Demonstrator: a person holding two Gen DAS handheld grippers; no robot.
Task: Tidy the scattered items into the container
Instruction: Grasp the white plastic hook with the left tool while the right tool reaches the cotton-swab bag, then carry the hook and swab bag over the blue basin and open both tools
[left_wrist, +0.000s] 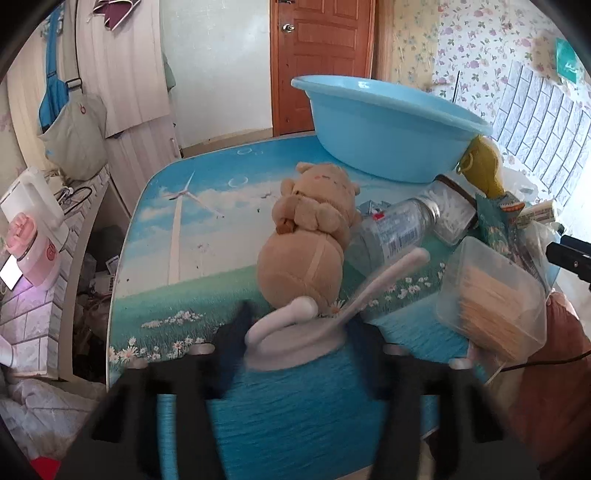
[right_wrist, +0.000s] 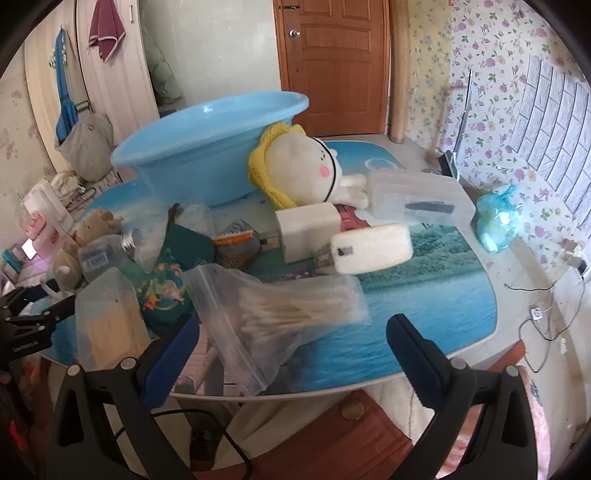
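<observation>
The bench (right_wrist: 424, 314) with its printed sky-and-sea top carries the clutter, and the blue basin (left_wrist: 376, 122) sits empty at its far side, waiting for everything. Against it leans a yellow-maned plush (right_wrist: 295, 170); nearer lies the brown plush bear (left_wrist: 310, 240), then a clear bottle (left_wrist: 391, 229), a tub of toothpicks (left_wrist: 491, 295) and a bag of cotton swabs (right_wrist: 280, 314). The first pick-ups look in hand. The left claw (left_wrist: 295, 332) is nearly shut, clamped on a white hook-shaped piece (left_wrist: 288, 317); next it needs carrying over the basin rim. The right claw (right_wrist: 291, 354) gapes wide, holding nothing, framing the swab bag.
</observation>
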